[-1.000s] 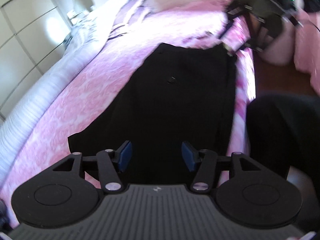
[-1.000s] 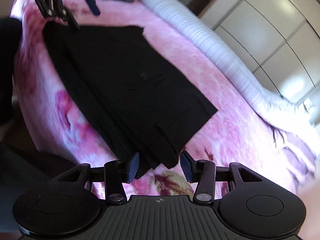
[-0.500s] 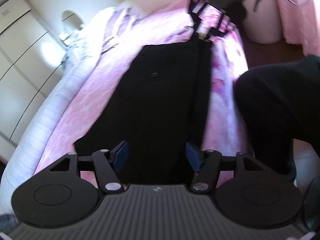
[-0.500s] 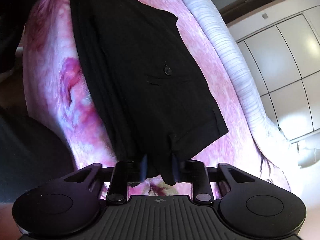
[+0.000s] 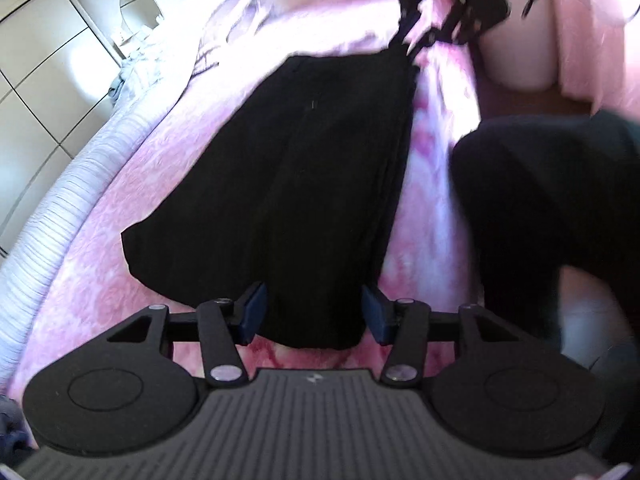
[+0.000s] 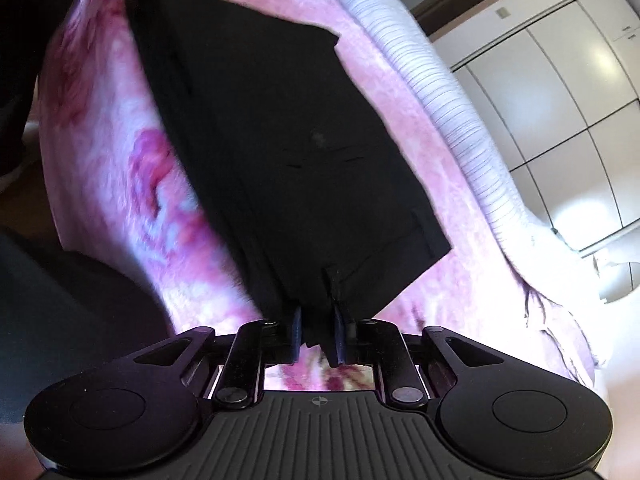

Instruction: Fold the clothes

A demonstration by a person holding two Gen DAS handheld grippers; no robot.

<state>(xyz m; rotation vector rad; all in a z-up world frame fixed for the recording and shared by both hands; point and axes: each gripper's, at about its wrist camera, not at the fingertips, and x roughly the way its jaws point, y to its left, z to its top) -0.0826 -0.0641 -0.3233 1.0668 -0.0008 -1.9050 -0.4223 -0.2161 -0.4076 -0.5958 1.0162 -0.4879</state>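
Here, right gripper [image 6: 316,334] clamped on black trousers [image 6: 280,140] at bed [image 6: 100,132] edge; left gripper [image 5: 313,312] half-closed, closing around opposite end, not gripping; risks uneven lift, bunched fold.

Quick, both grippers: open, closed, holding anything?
Left gripper: open, jaws have just been closing, pads either side of the black trousers' end, not pressing.
Right gripper: shut on the black trousers' other end.
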